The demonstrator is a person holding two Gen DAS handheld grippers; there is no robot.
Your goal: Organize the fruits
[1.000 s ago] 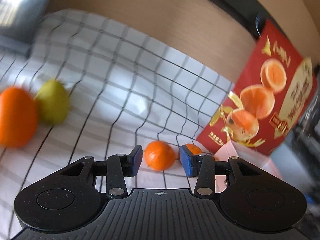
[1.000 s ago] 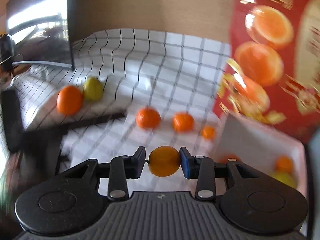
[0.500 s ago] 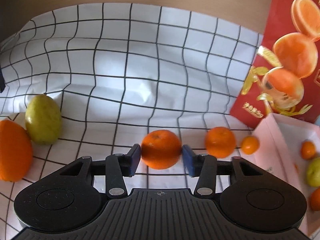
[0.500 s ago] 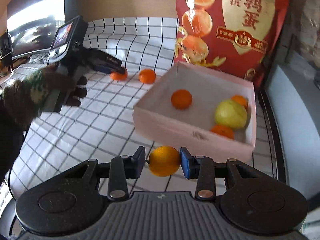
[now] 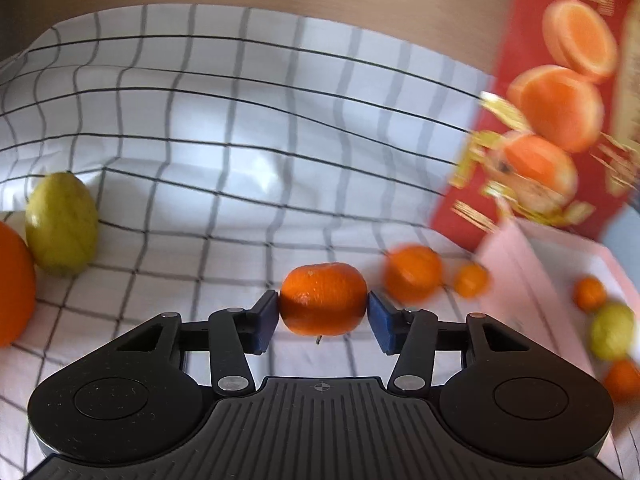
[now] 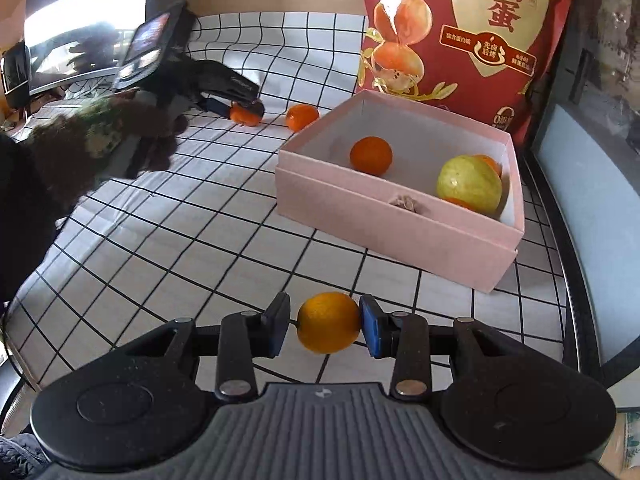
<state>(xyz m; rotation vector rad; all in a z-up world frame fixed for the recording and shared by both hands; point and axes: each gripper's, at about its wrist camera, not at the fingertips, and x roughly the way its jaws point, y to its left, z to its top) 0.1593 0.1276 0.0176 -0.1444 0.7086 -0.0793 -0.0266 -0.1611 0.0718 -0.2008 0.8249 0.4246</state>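
Observation:
My left gripper (image 5: 323,316) is shut on a mandarin (image 5: 323,298) and holds it just above the checked cloth; it also shows in the right wrist view (image 6: 245,114). My right gripper (image 6: 325,326) is shut on a small yellow-orange citrus (image 6: 328,322), held above the cloth in front of the pink box (image 6: 384,220). The box holds a mandarin (image 6: 371,155), a green pear (image 6: 469,184) and other oranges partly hidden behind the pear. Another mandarin (image 5: 413,273) and a tiny one (image 5: 471,280) lie on the cloth to the right of the left gripper.
A green pear (image 5: 61,229) and a large orange (image 5: 12,284) lie at the left on the cloth. A red snack bag (image 6: 468,28) stands behind the box. A dark screen (image 6: 80,20) is at the far left. A grey ledge (image 6: 588,216) runs along the right.
My left gripper has closed on the mandarin and lifted it slightly, swinging right. My right gripper has moved a little nearer the box with its citrus still held.

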